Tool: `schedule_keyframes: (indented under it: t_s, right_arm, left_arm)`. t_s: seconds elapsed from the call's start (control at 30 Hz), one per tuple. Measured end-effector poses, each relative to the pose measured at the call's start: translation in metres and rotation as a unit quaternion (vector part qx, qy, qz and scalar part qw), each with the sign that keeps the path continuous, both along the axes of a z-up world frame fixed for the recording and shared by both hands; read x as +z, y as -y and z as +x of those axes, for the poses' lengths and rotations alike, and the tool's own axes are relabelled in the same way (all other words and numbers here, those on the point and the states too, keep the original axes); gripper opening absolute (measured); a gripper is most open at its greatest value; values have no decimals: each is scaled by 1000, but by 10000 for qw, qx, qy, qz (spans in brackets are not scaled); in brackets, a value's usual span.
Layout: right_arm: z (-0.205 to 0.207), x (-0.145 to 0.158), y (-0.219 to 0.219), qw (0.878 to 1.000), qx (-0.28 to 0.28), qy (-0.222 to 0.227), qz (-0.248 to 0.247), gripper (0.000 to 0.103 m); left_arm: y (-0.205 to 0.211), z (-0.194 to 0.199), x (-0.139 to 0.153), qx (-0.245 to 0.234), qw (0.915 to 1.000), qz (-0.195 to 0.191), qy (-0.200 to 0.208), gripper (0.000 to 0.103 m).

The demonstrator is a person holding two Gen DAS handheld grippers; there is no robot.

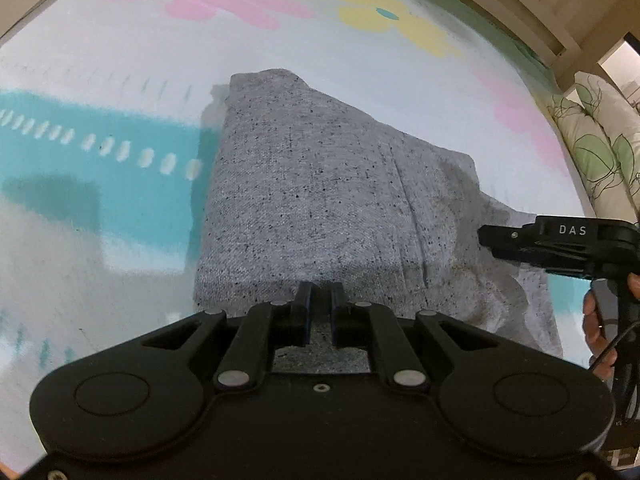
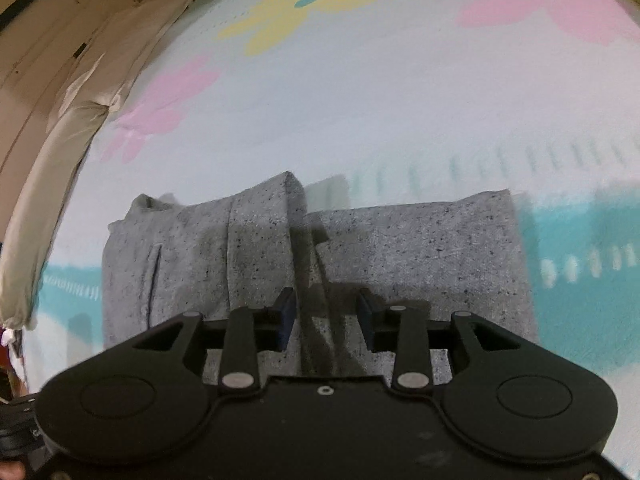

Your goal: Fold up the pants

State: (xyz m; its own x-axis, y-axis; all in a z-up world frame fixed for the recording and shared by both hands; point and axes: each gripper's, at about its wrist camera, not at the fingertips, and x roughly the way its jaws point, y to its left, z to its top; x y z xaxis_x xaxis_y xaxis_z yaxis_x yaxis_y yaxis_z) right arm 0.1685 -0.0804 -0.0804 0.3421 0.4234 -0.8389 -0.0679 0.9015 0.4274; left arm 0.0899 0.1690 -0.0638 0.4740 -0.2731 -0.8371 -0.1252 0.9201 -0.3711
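Grey speckled pants (image 1: 312, 184) lie folded into a thick block on a flowered sheet (image 1: 120, 80). At the block's near edge my left gripper (image 1: 321, 298) hangs with its jaws a narrow gap apart, and fabric shows below the gap, not pinched. The right gripper (image 1: 486, 238) enters from the right, low over the looser waist end. In the right wrist view the pants (image 2: 420, 248) span the middle, with a raised fold ridge (image 2: 288, 200) and a pocket slit (image 2: 154, 272). There my right gripper (image 2: 326, 310) stands wide open just above the cloth, with nothing between its pads.
A wooden bed frame (image 1: 500, 4) curves along the far right, with leaf-print pillows (image 1: 592, 148) beside it. Beige bedding (image 2: 80, 92) lines the left side in the right wrist view. A hand (image 1: 596, 320) holds the right gripper's handle. A teal band (image 1: 100, 152) crosses the sheet.
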Motion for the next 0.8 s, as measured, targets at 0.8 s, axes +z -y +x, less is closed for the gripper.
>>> schedule_keyframes:
  t_s: [0.8]
  right_arm:
    - [-55, 95, -43, 9844, 970, 1466, 120, 7]
  left_arm:
    - [-42, 13, 40, 1110, 9910, 494, 566, 14]
